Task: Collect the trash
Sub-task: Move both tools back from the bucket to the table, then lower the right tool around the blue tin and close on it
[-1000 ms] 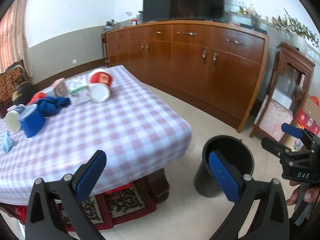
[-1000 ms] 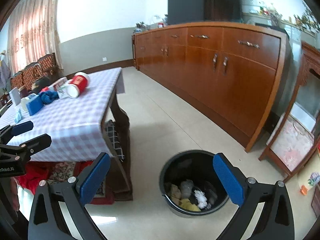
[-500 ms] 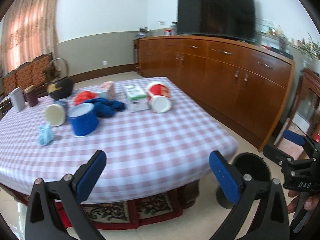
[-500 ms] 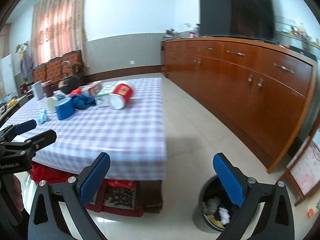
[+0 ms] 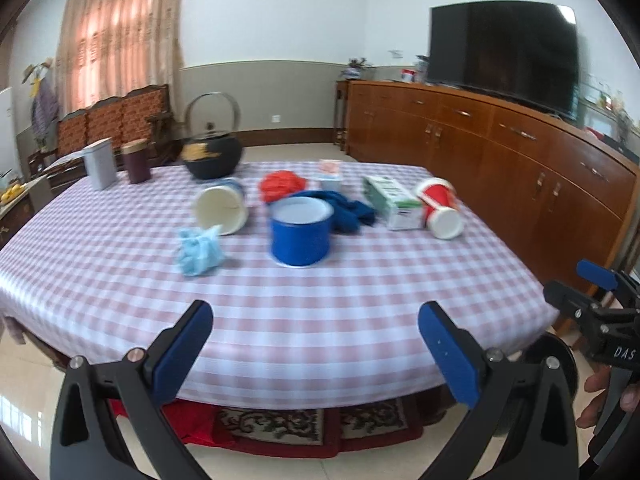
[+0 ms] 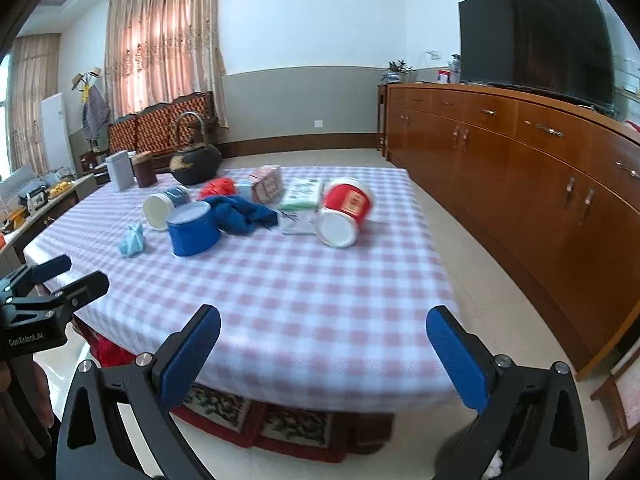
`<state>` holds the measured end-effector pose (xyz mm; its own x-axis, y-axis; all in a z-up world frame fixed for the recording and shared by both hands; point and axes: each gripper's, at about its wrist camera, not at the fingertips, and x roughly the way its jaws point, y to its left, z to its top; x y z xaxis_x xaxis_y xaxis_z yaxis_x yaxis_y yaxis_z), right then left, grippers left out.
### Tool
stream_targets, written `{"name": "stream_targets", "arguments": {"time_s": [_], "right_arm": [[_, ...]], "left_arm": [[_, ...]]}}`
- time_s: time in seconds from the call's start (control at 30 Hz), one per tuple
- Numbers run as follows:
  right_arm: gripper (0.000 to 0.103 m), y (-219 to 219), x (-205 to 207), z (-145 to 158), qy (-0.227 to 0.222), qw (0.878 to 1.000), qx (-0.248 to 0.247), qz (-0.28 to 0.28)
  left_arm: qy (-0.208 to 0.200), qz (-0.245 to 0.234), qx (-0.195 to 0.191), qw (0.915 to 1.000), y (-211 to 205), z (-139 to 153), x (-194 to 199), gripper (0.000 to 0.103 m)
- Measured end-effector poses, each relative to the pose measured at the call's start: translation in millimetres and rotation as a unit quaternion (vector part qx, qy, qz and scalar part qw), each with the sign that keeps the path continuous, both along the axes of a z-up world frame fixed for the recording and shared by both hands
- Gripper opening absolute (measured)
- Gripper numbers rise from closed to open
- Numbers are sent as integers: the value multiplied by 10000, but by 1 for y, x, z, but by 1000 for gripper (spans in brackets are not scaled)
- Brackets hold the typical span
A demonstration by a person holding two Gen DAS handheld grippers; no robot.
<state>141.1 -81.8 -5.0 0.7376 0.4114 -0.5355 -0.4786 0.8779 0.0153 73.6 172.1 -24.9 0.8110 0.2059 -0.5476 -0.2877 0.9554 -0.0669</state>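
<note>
Both grippers hover off the near edge of the table (image 5: pixel 320 320), which is covered with a pink-and-white checked cloth. The left gripper (image 5: pixel 316 348) has its blue-padded jaws spread wide with nothing between them, and the right gripper (image 6: pixel 323 350) is likewise wide apart and holds nothing. The trash lies in a loose cluster toward the far half of the table: a crumpled light-blue wad (image 5: pixel 199 251) sits nearest on the left, just beside a white cup tipped on its side (image 5: pixel 221 209). A blue tub (image 5: pixel 301 230) stands upright near the middle, with a dark blue cloth (image 5: pixel 352 210) touching it behind and a red crumpled lump (image 5: pixel 282 185) farther back. To the right, a green-and-white carton (image 5: pixel 394 202) lies flat next to a red container on its side (image 5: pixel 439 206). A black kettle (image 5: pixel 212 156) and two canisters (image 5: pixel 116 164) stand at the far edge. A black bin (image 5: pixel 554 364) shows on the floor by the table's right corner.
</note>
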Motion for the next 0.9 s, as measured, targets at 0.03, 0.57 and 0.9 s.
{"name": "stream_targets", "arguments": {"time_s": [0.03,0.57,0.9], "right_arm": [[103,7,3,0,-2,10000,-2,30],[103,85,62,-8,227,9991,-367,7],[103,102,99,-15,445,9984,-344,90]], "left_arm": [[8,57,2,10000,7,-1,-1,103],[289,753,-6,9967,103,-23,23,103],[406,837,-62,9956,128,-36,60,103]]}}
